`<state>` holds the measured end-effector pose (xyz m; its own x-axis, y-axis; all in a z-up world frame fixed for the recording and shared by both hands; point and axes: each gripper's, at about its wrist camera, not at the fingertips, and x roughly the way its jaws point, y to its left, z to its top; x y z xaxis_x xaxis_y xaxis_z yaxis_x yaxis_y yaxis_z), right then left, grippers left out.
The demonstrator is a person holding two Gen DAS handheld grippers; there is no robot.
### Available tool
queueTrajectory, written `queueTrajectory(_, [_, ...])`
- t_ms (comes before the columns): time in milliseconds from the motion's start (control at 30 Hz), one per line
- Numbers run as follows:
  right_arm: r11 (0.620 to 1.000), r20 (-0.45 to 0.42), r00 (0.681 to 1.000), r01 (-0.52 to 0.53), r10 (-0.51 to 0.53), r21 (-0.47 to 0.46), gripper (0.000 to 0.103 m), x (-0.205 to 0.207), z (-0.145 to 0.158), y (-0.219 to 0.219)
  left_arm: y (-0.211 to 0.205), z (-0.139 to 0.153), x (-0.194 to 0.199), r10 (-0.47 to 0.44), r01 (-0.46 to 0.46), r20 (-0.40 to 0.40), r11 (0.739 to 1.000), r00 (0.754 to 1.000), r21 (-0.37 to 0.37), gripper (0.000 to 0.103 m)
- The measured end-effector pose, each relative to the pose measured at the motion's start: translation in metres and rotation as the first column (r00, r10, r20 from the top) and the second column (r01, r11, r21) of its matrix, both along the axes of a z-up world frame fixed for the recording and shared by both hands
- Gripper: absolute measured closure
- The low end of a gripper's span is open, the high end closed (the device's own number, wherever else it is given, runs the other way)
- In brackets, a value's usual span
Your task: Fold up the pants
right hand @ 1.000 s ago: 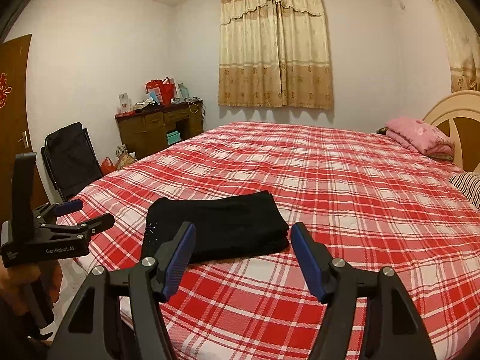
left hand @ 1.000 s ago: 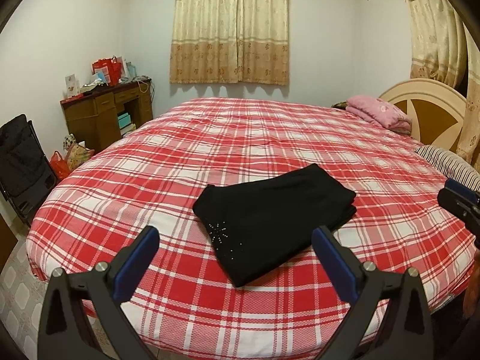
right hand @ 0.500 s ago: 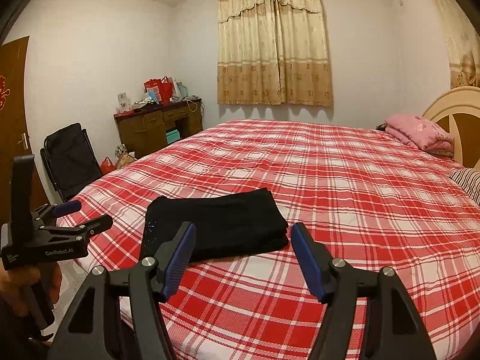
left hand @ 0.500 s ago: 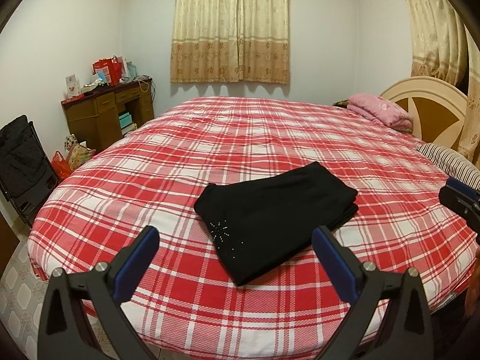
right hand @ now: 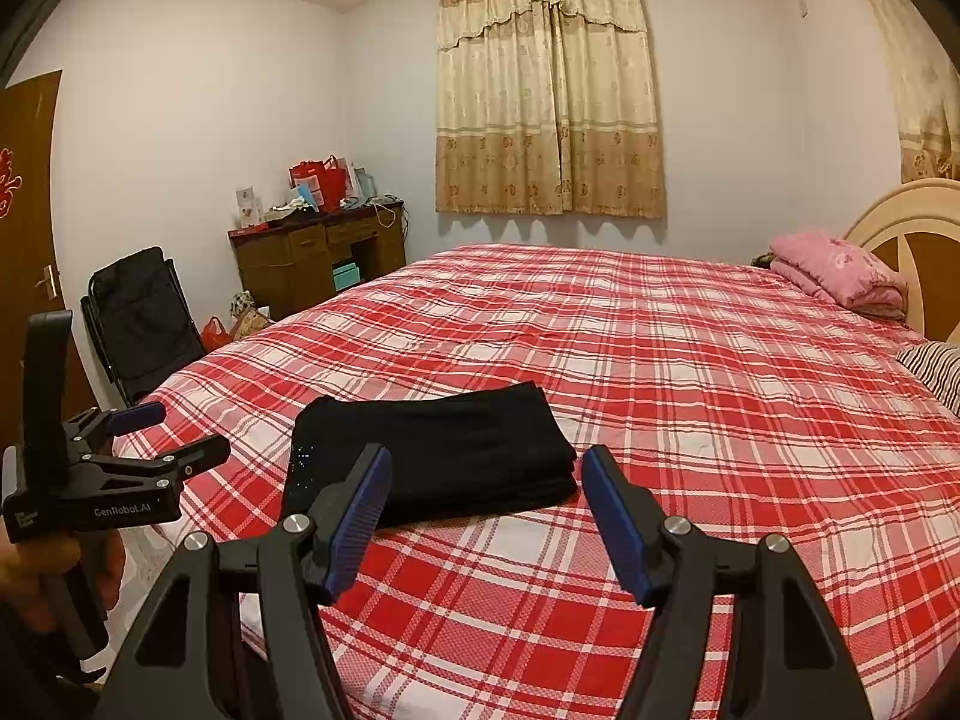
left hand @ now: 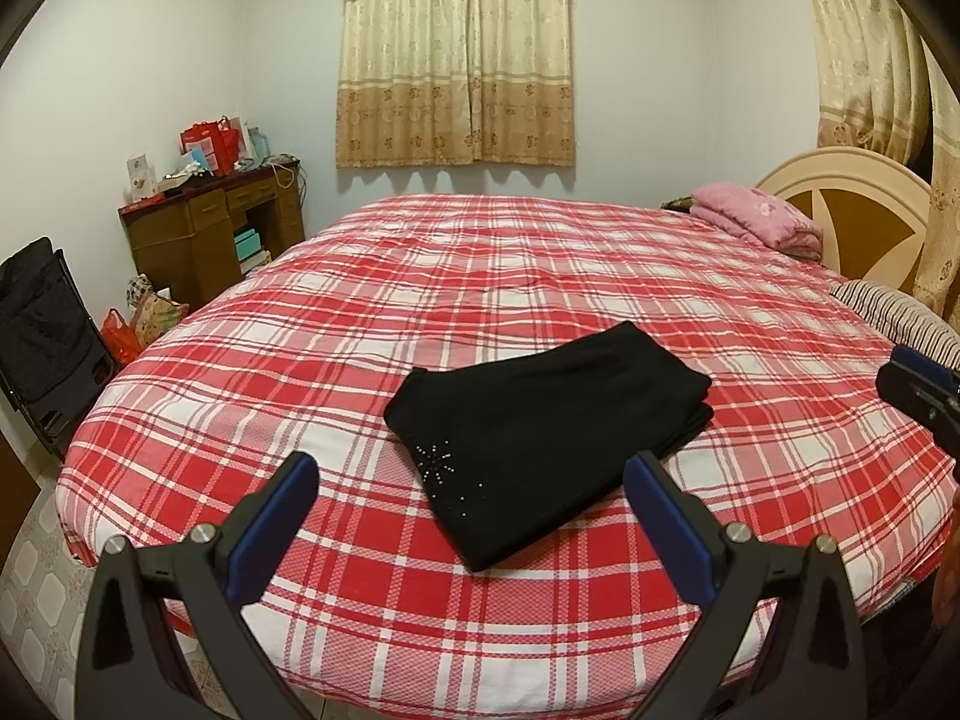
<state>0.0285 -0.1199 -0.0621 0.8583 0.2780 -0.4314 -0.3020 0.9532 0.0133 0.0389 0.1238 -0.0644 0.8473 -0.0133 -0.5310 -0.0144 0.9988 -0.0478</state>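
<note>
Black knit pants (left hand: 543,432) lie folded into a compact stack near the front edge of the red plaid bedspread (left hand: 540,276), finished by the look of it; left gripper (left hand: 471,501) and right gripper (right hand: 486,501) hover back, jaws spread, pinching nothing.

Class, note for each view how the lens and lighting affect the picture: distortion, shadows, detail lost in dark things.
Left wrist view: fisheye bows the bed round, corners vignetted; black pants show little fold detail. Right wrist view: the curtain casts scalloped shadows on the wall; image sharp.
</note>
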Motion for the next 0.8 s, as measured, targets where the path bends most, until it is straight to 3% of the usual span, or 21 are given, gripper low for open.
queueTrajectory(300, [1.0, 0.012, 1.0, -0.001, 0.001, -0.005, 0.035, -0.002, 0.0, 0.001, -0.008, 0.008, -0.004, -0.008, 0.006, 0.035, 0.998, 0.999, 0.059, 0.0])
queueTrajectory(800, [1.0, 0.02, 1.0, -0.018, 0.019, -0.025, 0.035, -0.005, 0.0, 0.006, -0.007, 0.019, -0.008, 0.007, -0.013, 0.087, 0.998, 0.996, 0.062, 0.0])
